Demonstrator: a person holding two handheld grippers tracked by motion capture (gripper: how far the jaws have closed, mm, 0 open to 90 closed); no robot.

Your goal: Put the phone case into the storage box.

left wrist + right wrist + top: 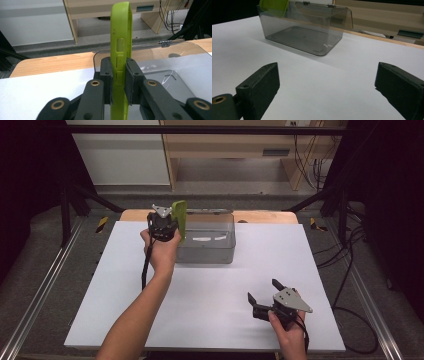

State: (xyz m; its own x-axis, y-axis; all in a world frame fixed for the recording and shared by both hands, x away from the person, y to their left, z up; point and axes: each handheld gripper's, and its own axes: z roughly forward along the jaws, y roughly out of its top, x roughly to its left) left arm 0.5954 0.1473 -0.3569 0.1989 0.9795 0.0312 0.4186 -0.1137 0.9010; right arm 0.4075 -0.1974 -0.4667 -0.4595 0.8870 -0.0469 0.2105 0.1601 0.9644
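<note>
The green phone case was held upright, edge-on, above the left end of the clear plastic box. In the left gripper view the case was seen clamped between the two black pads, its narrow side wall with cut-out slots turned toward the camera and its upper end rising well above the jaws. The left gripper was thus closed tight on the case, raised over the near left corner of the box and gripped from below by the left hand.

The box was noted standing at the far middle of the white table sheet, with its hinged lid open toward the far side. In the right gripper view the box appeared transparent and smoky, with the case visible at its upper left corner.

The right gripper was recorded low over the near right part of the sheet, well apart from the box, its jaws spread wide with nothing between them.
</note>
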